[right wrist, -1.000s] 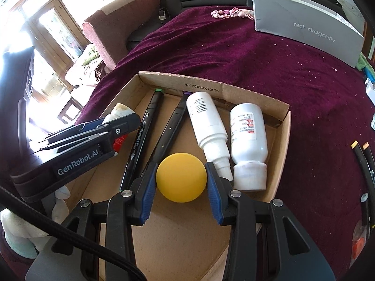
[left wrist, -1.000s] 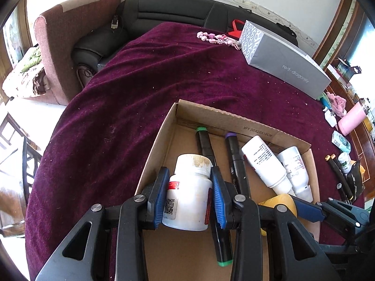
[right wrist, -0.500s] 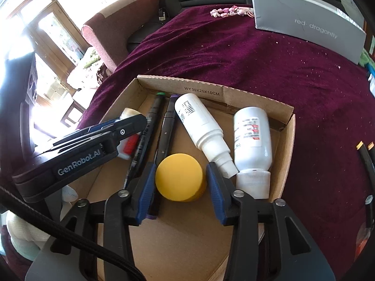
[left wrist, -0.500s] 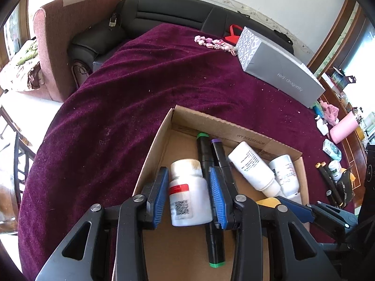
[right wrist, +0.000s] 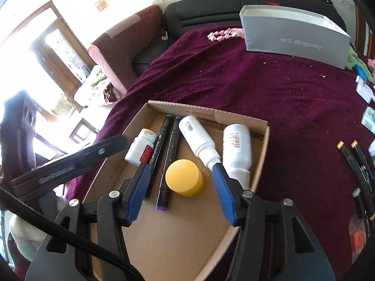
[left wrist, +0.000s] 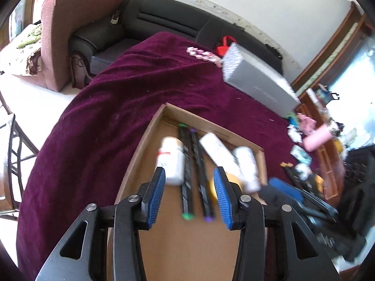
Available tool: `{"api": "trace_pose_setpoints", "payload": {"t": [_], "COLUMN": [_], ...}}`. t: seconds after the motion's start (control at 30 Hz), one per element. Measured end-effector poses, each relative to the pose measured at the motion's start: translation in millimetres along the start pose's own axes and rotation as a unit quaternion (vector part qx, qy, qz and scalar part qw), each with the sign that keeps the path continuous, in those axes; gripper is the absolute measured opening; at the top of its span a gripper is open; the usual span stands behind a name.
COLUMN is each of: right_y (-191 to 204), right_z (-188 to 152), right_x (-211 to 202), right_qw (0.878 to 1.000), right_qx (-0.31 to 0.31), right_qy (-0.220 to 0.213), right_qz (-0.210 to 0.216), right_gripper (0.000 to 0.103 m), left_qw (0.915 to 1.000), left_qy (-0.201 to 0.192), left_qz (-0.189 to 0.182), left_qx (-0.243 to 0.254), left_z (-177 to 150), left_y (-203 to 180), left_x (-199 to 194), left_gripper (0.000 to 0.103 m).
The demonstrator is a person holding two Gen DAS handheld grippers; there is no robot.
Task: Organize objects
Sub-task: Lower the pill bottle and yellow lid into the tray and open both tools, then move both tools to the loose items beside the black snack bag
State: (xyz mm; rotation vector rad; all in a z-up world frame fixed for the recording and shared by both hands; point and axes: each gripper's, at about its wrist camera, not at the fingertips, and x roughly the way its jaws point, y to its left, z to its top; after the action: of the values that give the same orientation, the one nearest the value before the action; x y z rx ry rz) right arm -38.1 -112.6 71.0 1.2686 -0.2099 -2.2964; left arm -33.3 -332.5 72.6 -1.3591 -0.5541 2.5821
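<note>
Opening over the cardboard box (right wrist: 241, 121), both jaws are spreading with nothing gripped: the right hand-held gripper (right wrist: 181, 188) has the yellow cap (right wrist: 184, 180) lying loose on the box floor between its blue pads, and the left hand-held gripper (left wrist: 189, 192) has the white jar (left wrist: 172, 161) just ahead of its left pad, beside two markers (right wrist: 168, 154) and two white bottles (right wrist: 236, 147). This looks like the release step, so the next move likely calls for reaching the pens (right wrist: 351, 154) on the surface (right wrist: 293, 117), well off to the right
</note>
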Motion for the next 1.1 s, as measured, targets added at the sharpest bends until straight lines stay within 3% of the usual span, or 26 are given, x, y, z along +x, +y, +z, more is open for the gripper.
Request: {"api": "trace_pose_setpoints", "payload": {"t": [0.4,0.67,0.77,0.97,1.1], "right_y": [-50,-125,-160,-213,-226], "right_z": [-54,-90,-97,-95,-91], "right_x": [-72,-149,-170,-159,-136], "right_qw": [0.999,0.992,0.987,0.98,0.979], "right_qx": [0.04,0.102,0.131,0.189,0.199], "right_qy": [-0.027,-0.075,-0.089,-0.064,-0.04], "right_qz": [-0.007,-0.02,-0.033,-0.002,-0.012], "right_gripper": [0.06,0.064,0.066,0.066,0.066], "left_qw": [0.9968,0.9902,0.9878,0.9887,0.9895], "left_qy": [-0.028,-0.047,-0.033,0.015,0.013], "left_qz": [-0.07,-0.117,-0.138,-0.131,-0.125], "left_qx": [0.025,0.06,0.064,0.072,0.071], "left_z": [-59,-103,-119,-132,-134], "left_y": [-61,-117,-130,-144,-143], "left_x": [-71,-93,-82,-54,-53], "left_gripper": [0.041,0.049,0.049,0.049,0.049]}}
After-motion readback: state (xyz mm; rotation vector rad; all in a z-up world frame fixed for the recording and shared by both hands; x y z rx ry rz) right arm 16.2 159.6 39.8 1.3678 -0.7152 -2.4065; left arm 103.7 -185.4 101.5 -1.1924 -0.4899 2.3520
